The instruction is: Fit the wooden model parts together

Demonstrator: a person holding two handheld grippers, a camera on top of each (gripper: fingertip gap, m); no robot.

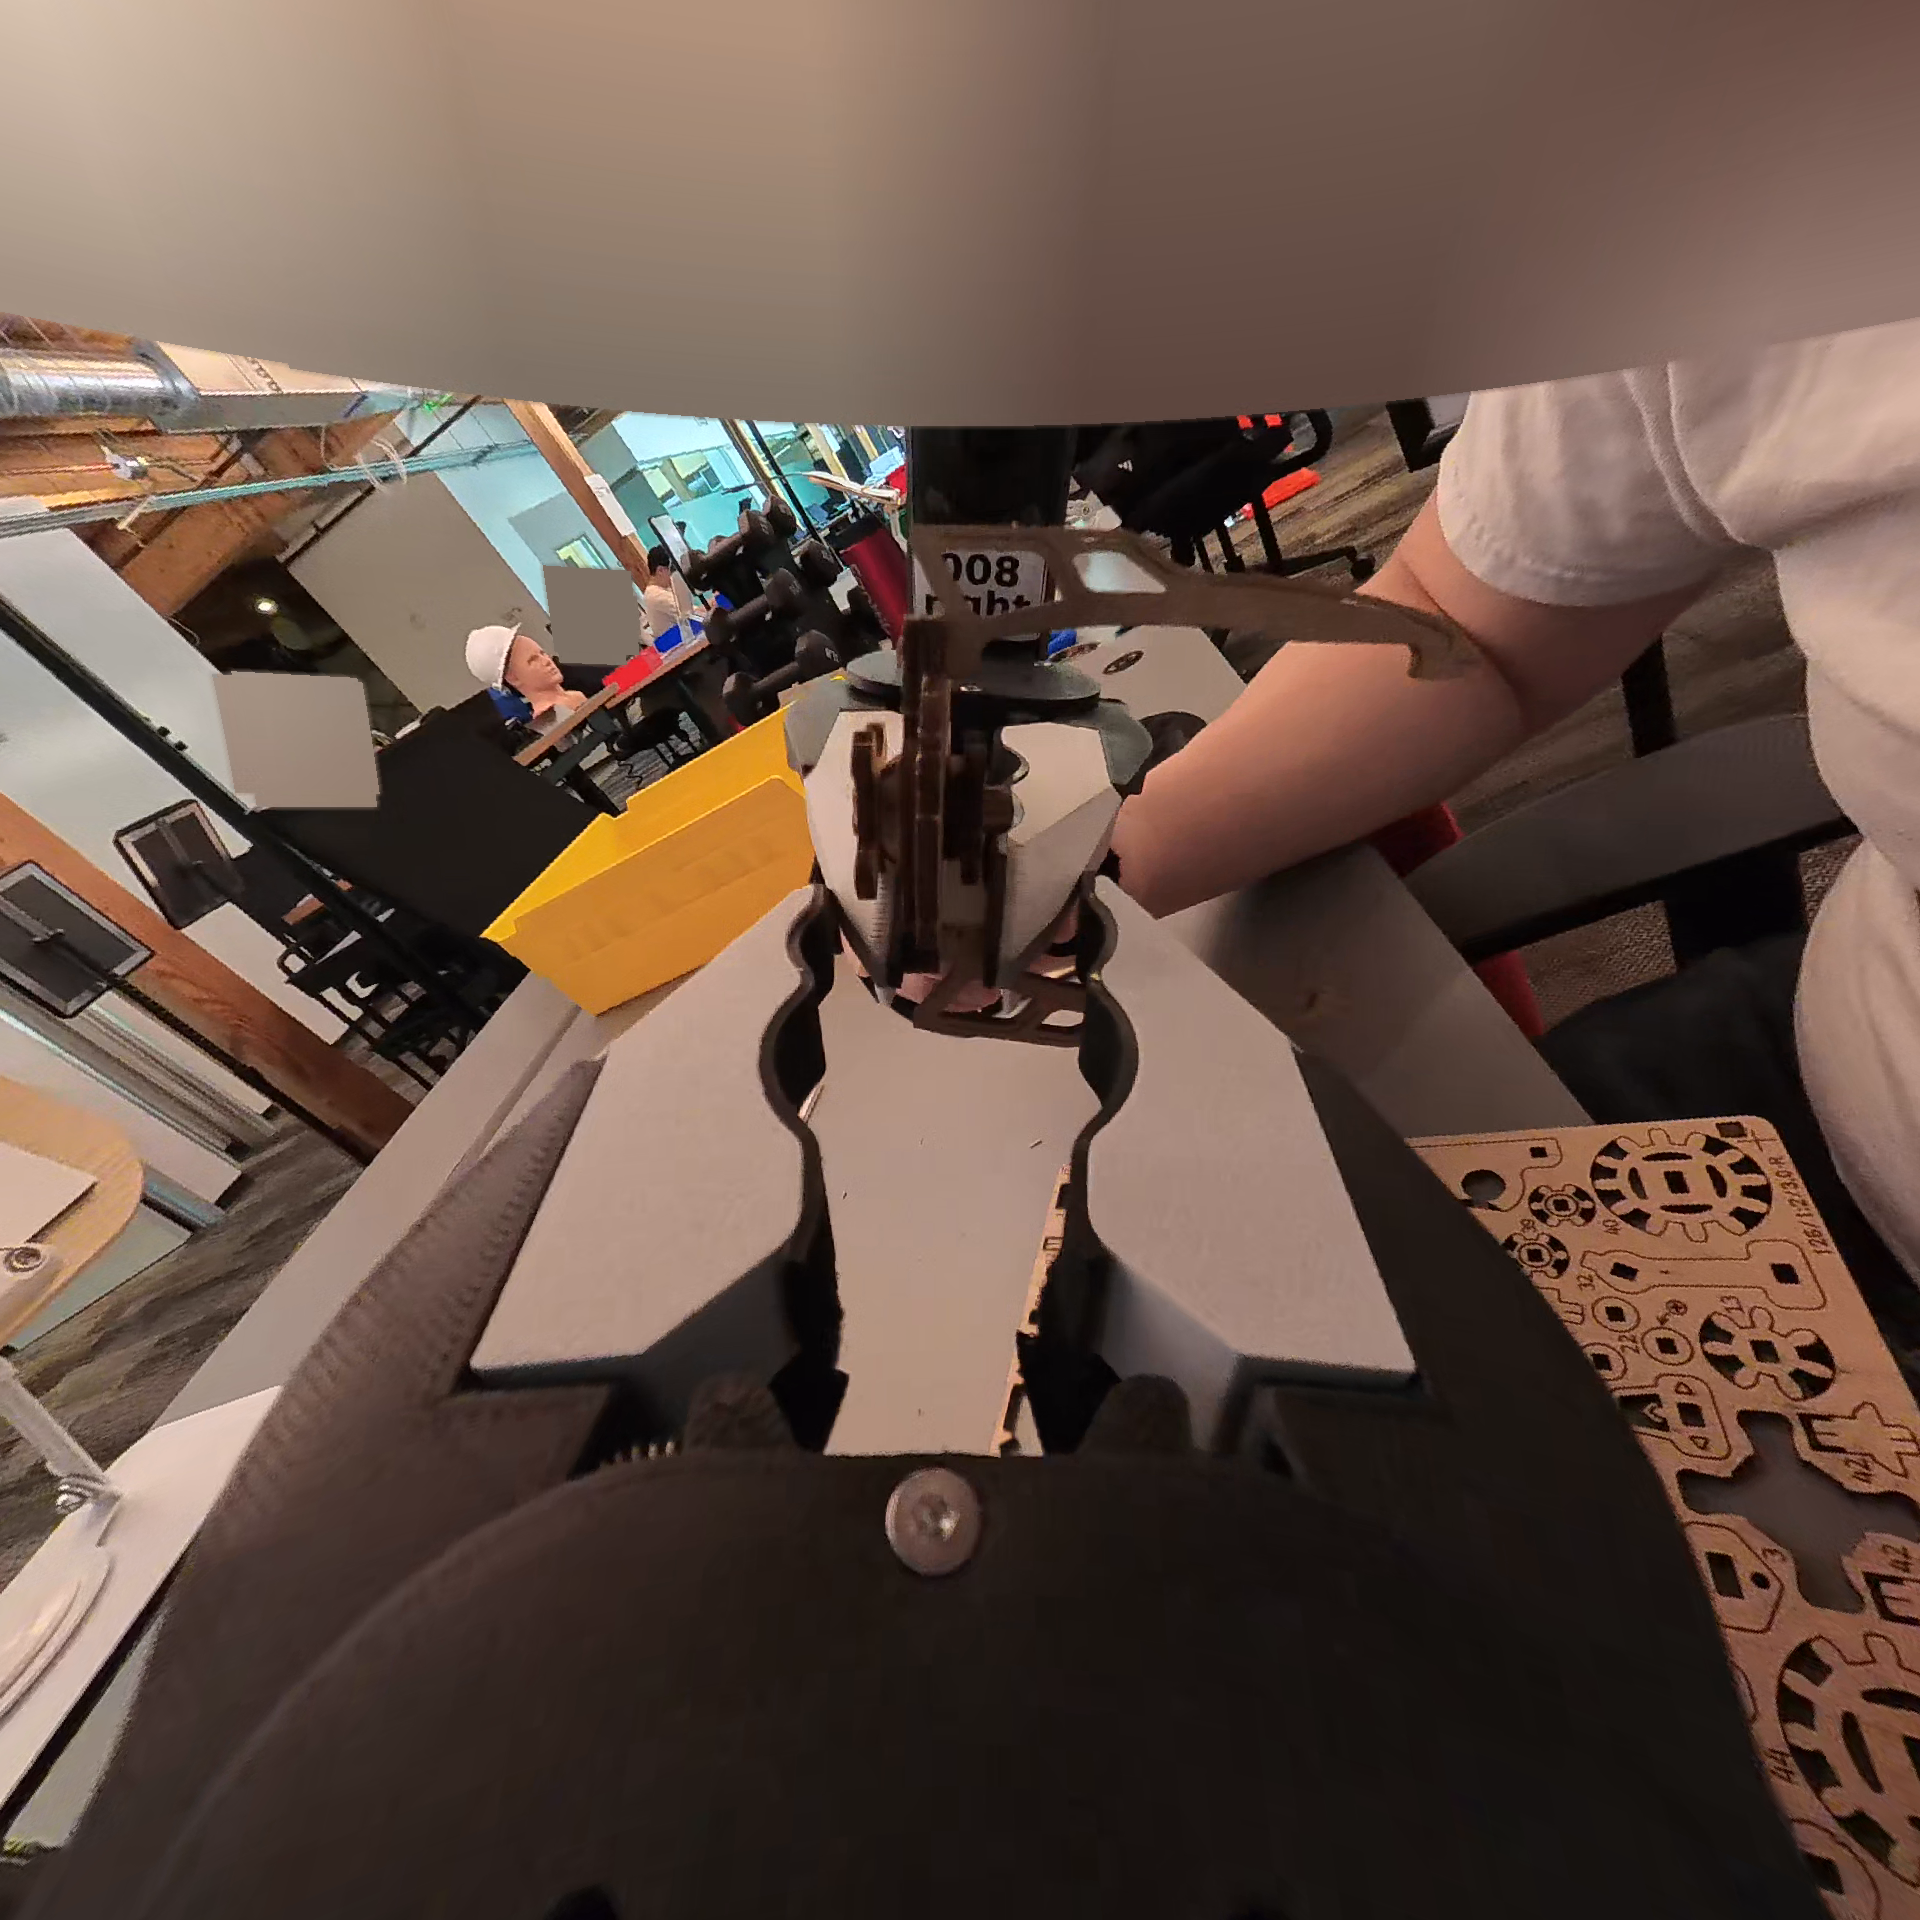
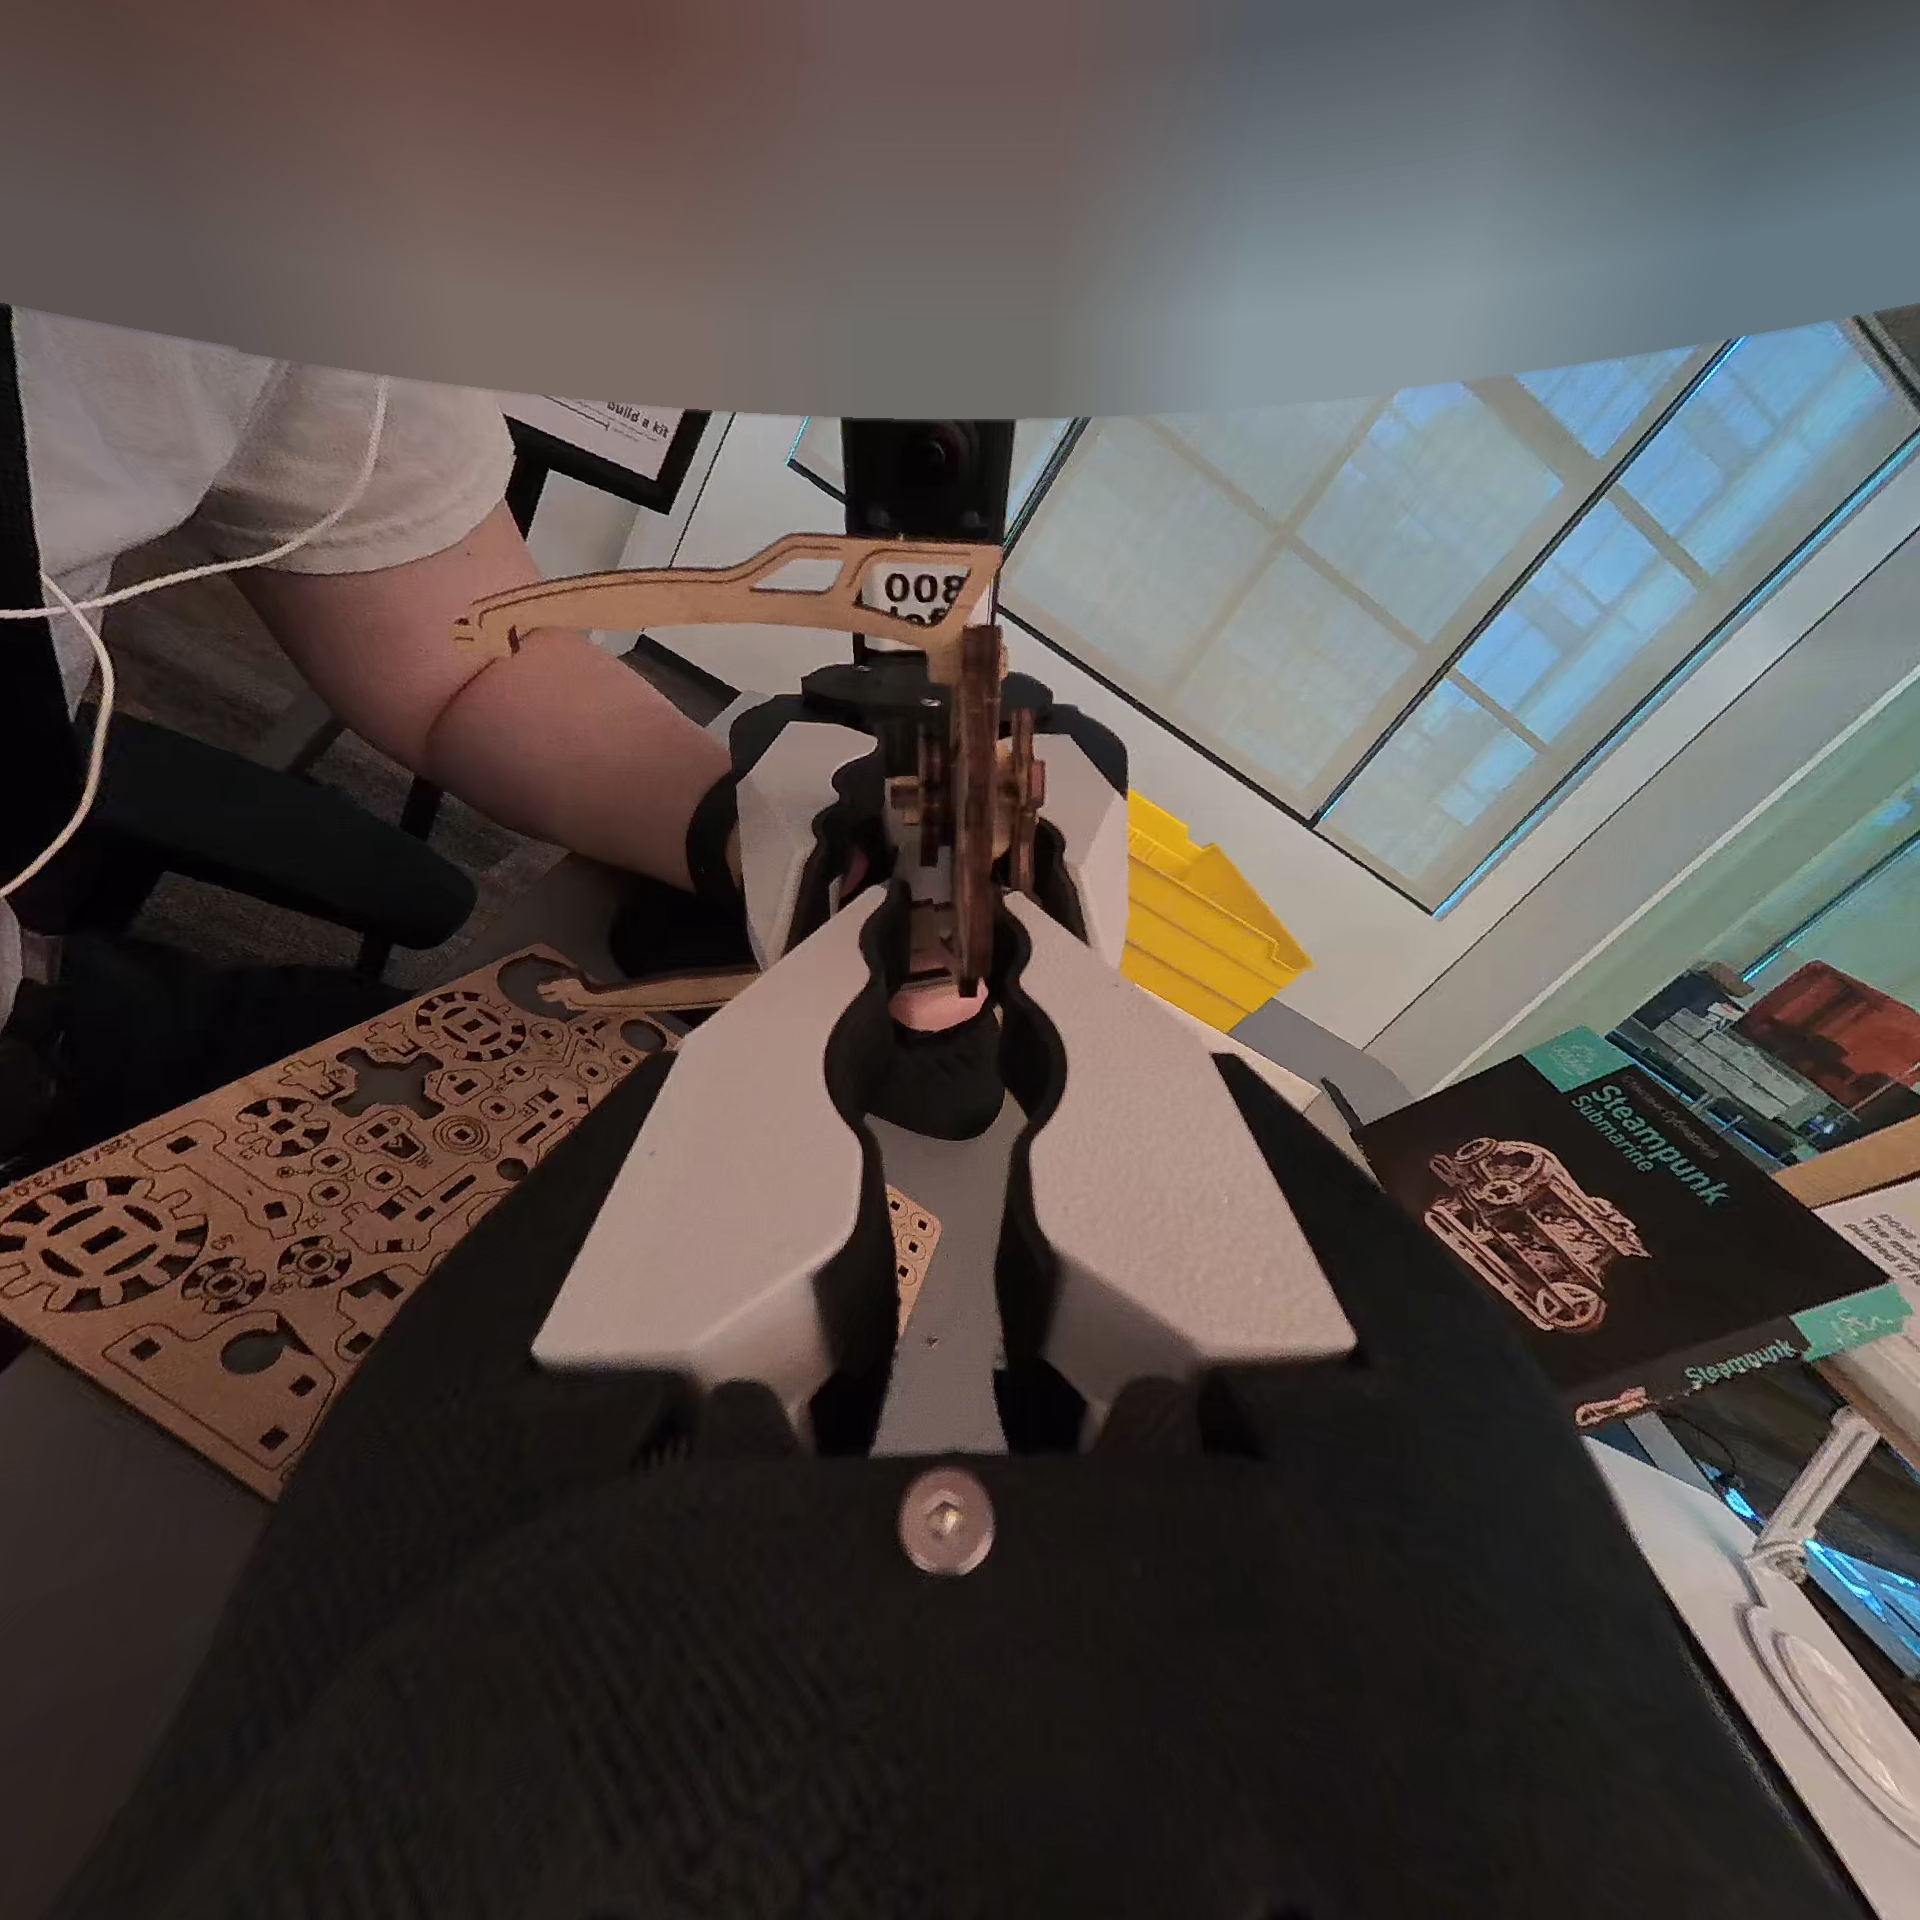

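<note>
Right gripper [image 2: 940, 920] pinched onto the near edge of the wooden gear assembly [image 2: 966, 790], held in the air above the grey table [image 1: 1351, 987]. Left gripper [image 1: 956, 935] spread wider, flanking the assembly's lower frame from the opposite side; cannot tell whether its pads actually press the wood.

Likely failures:
- Twisting the thin stacked plates out of line, if the two tools push off-axis against each other.
- Snapping the long curved arm piece [image 1: 1247, 603], which juts sideways, unsupported, toward the person's forearm [image 1: 1299, 748]; any swing that way risks a knock.
- Dropping the whole stack, given a grip only on a narrow edge.
- Popping the small side gear off its axle under squeeze.

Room to move: open air above and to the far side. Below, laser-cut plywood sheet [image 2: 260, 1195] lying flat near the table's near edge, yellow bin [image 1: 665, 883] at the far edge, kit box [image 2: 1621, 1226] off to the right. Little slack between the opposing fingertips.
</note>
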